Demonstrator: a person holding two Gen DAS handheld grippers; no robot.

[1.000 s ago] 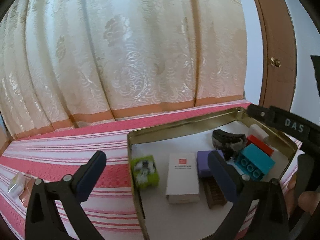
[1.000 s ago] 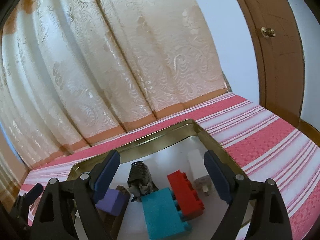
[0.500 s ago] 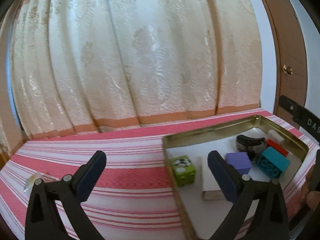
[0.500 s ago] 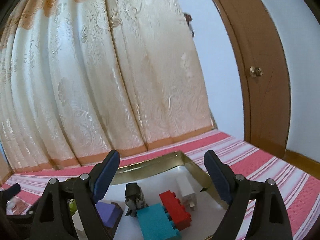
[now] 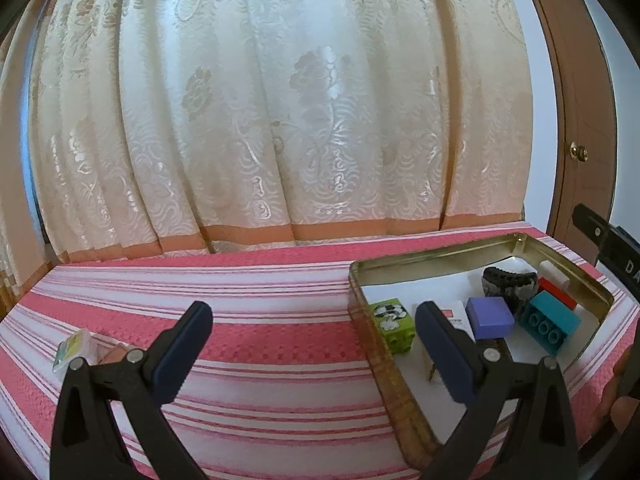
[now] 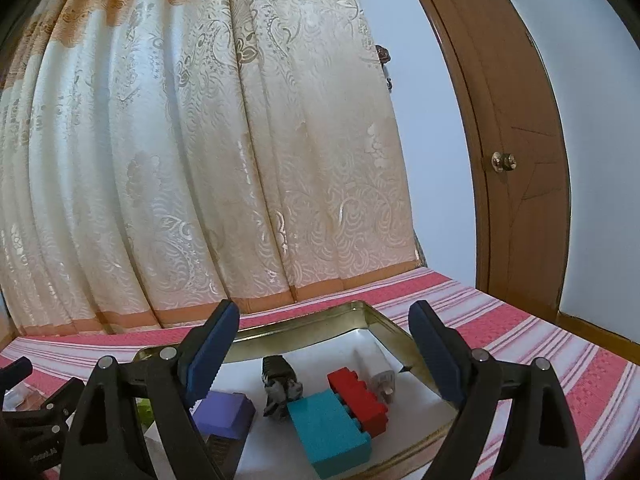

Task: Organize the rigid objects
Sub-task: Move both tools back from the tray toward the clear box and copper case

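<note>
A gold metal tin (image 5: pixel 362 326) (image 6: pixel 384 322) lies on the pink striped cloth. It holds a green printed block (image 5: pixel 391 320), a white card (image 5: pixel 454 314), a purple block (image 5: pixel 490 317) (image 6: pixel 226 410), a black hair clip (image 5: pixel 506 282) (image 6: pixel 280 382), a teal brick (image 5: pixel 554 318) (image 6: pixel 328 426), a red brick (image 5: pixel 558 296) (image 6: pixel 358 398) and a white plug (image 5: pixel 554 272) (image 6: pixel 380 372). My left gripper (image 5: pixel 312 350) is open and empty, left of the tin. My right gripper (image 6: pixel 324 354) is open and empty, above the tin.
A small clear packet (image 5: pixel 74 350) and a brownish piece lie on the cloth at the far left. A cream curtain (image 5: pixel 280 100) hangs behind the table. A wooden door (image 6: pixel 516 140) with a brass knob stands at the right.
My left gripper has swung left, away from the tin, so the tin now sits at the right. My right gripper has tilted up and back; the tin sits lower in its view.
</note>
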